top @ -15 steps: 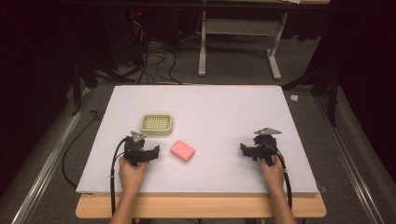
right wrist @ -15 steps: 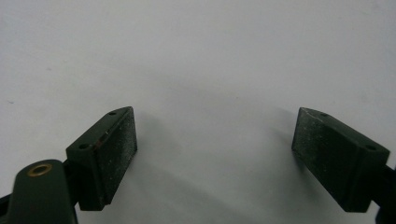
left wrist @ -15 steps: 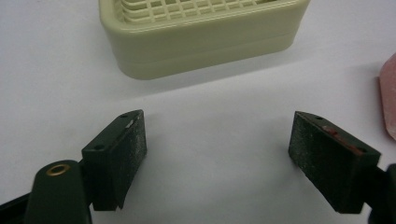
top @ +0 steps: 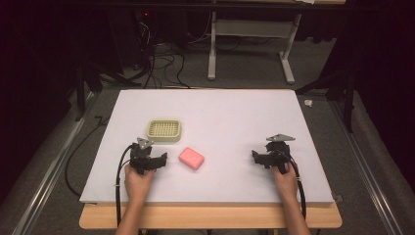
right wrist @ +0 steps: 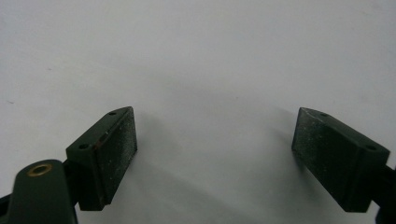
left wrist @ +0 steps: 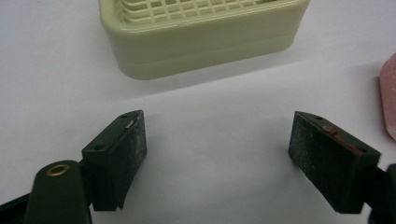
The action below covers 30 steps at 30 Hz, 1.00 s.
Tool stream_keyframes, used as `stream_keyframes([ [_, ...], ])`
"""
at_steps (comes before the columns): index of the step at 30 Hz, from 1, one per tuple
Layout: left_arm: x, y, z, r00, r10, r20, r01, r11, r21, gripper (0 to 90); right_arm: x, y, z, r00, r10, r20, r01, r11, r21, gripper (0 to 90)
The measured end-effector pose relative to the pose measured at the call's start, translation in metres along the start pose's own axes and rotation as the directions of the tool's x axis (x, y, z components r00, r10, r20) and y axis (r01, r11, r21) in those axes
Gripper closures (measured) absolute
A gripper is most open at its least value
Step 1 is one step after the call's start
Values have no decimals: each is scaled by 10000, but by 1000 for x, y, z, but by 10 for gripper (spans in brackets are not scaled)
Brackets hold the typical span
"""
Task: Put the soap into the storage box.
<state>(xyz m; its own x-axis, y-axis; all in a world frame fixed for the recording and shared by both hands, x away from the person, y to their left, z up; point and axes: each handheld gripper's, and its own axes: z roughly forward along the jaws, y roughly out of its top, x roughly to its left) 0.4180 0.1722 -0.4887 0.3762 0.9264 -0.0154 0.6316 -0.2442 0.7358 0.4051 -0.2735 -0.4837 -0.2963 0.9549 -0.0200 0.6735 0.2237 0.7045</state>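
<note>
Looking down from high: left gripper [top: 155,160] sat just beside soap [top: 191,158], dish [top: 164,130] near behind; right gripper [top: 260,157] well apart on bare table [top: 235,117]. Left gripper view: jaws wide, empty, dish [left wrist: 201,35] ahead, soap [left wrist: 388,100] at right edge. Right gripper view: jaws wide, empty. Nothing lifted yet; soap probably bound for dish.

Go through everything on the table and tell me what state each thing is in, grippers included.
Pale green plastic soap dish with a grid top: upright on the white table, nothing in it.
Pink rectangular soap bar: lying flat on the table, beside the dish, not gripped.
Left gripper: jaws open, holding nothing, near the dish.
Right gripper: jaws open, holding nothing, over bare table.
</note>
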Motion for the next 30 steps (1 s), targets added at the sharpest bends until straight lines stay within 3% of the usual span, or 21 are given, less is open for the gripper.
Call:
stream_keyframes([
  [30,0,1,0,10000,34,87,-36,9999,125,160,0,0,0,10000,8,-15,-8,10000,-9,146],
])
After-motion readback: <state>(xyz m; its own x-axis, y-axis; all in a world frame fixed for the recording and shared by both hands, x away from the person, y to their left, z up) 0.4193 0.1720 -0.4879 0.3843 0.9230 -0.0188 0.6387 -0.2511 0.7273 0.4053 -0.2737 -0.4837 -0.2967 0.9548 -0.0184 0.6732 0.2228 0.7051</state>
